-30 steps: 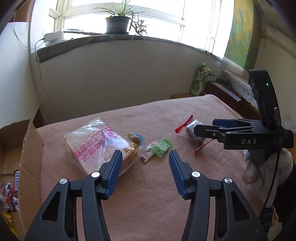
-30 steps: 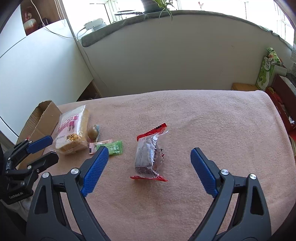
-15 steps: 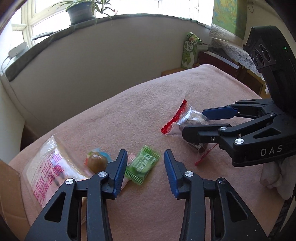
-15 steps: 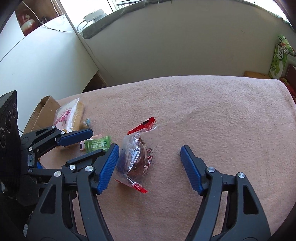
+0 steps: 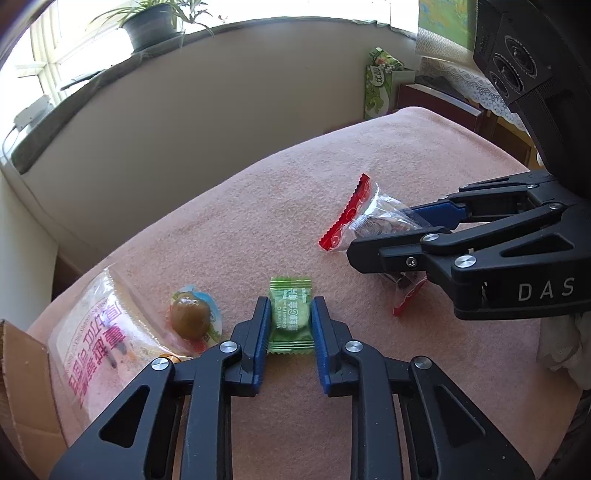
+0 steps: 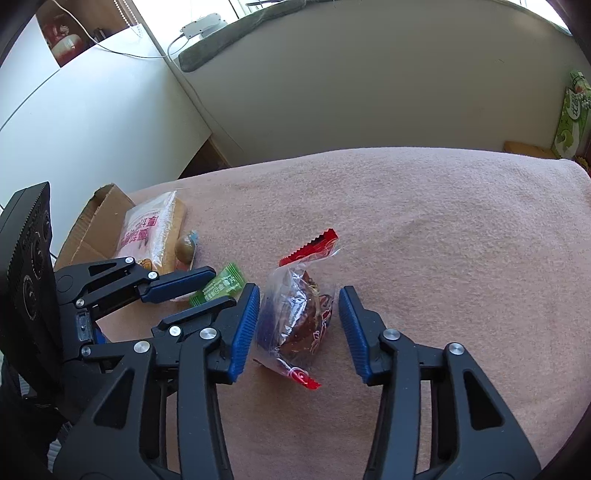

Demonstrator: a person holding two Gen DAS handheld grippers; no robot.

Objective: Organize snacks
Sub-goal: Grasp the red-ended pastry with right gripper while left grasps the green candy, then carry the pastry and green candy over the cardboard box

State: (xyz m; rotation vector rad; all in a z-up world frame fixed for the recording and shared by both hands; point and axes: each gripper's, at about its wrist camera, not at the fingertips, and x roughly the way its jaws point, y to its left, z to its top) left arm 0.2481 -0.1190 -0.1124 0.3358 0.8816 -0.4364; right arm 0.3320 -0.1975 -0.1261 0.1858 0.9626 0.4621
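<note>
We see a table under a pink, nappy cloth (image 6: 443,229) with several snacks lying on it. Toward its left edge a bag of sliced bread (image 5: 99,339) in clear plastic with pink lettering lies next to an open cardboard box (image 6: 96,221). Just beside the bread sits a small round brown sweet (image 5: 189,314) in a clear and blue wrapper.

Our left gripper (image 5: 287,325) has just been closing, and its blue ribbed pads now touch both side edges of a flat green candy packet (image 5: 290,314) with crimped ends, which lies on the cloth. The brown sweet lies close to its left finger.

Our right gripper (image 6: 299,321) has also been closing. Its jaws stand narrowly either side of a crinkled clear bag with red serrated ends (image 6: 295,314), holding something dark brown and lumpy. The left pad looks to brush the plastic; the right pad stands a little off it, so we see no firm grip. The two grippers work close together, the left one's black fingers lying just beside the right one's left finger.

Behind the table rises a plain curved wall with a potted plant (image 5: 155,26) on the sill, and a green printed carton (image 5: 380,81) stands past the far edge.
</note>
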